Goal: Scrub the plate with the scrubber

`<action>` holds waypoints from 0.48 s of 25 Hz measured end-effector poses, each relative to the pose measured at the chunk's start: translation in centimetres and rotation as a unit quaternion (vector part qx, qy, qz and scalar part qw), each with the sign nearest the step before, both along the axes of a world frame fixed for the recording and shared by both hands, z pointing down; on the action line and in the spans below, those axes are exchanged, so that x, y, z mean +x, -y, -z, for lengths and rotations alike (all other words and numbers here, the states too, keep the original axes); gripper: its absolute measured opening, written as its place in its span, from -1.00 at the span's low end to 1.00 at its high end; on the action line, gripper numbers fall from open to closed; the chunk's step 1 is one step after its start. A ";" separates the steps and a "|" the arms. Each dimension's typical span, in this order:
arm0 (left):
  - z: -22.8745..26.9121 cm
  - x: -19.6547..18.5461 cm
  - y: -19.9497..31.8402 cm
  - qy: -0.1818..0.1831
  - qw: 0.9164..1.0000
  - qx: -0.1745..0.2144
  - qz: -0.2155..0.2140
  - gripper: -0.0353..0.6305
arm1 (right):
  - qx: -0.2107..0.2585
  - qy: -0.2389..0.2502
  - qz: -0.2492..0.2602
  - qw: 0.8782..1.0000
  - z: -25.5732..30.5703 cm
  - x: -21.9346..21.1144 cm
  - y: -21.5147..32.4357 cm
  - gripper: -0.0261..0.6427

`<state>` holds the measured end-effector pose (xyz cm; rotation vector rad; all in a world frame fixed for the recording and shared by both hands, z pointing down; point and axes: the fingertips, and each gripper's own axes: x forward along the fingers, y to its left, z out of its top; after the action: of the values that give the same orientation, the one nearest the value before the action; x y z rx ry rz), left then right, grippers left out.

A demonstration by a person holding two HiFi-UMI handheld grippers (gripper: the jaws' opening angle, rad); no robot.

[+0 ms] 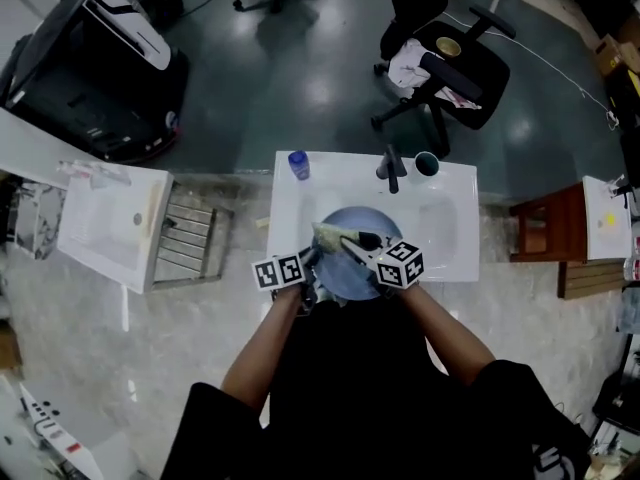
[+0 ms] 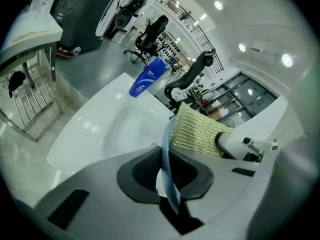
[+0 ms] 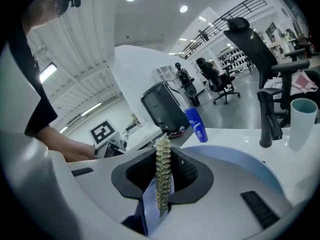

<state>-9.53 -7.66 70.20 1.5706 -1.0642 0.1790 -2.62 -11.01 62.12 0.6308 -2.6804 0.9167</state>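
Left tool is closed on the near-left rim of the plate, with the thin rim edge-on between the pads. Right tool is closed across the thickness of the scrubber, which sits on the plate's far-left part. The plate is held over the basin at the near edge of the white surface; can't tell if it touches the basin. My read: the plate is rigid, thin and fairly light, slippery if wet, and a single rim pinch will let it lever under pressure, so scrub close to the clamped side. The scrubber looks soft and light and will bend, so keep the grip near its working end. Far edge of the surface: blue bottle left, tap middle, cup just right of it. Drying rack to the left, wooden stool to the right. Office chair beyond, on a grey floor.
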 end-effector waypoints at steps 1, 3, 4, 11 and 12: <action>0.3 -0.5 -0.1 0.005 1.000 0.003 -0.001 -0.82 | -0.002 0.005 0.000 1.000 0.1 -0.7 -0.1 -0.74; 0.7 -1.4 -0.7 0.018 1.000 0.006 -0.007 -0.82 | 0.007 0.000 0.006 1.000 0.3 -1.8 -0.6 -0.73; 0.7 -1.8 -1.0 0.021 1.000 0.006 -0.009 -0.82 | 0.015 -0.011 0.015 1.000 0.2 -2.2 -1.0 -0.73; 1.1 -3.7 -1.8 0.015 1.000 0.011 -0.003 -0.82 | 0.031 -0.098 0.095 0.990 -1.8 -4.4 -3.0 -0.71; 1.2 -3.6 -1.9 0.012 1.000 0.013 -0.005 -0.82 | 0.040 -0.117 0.102 0.987 -2.1 -4.5 -2.9 -0.71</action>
<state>-13.17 -5.73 69.04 1.5999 -1.0821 0.1930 -7.10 -8.09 64.19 0.4390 -2.5222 0.6408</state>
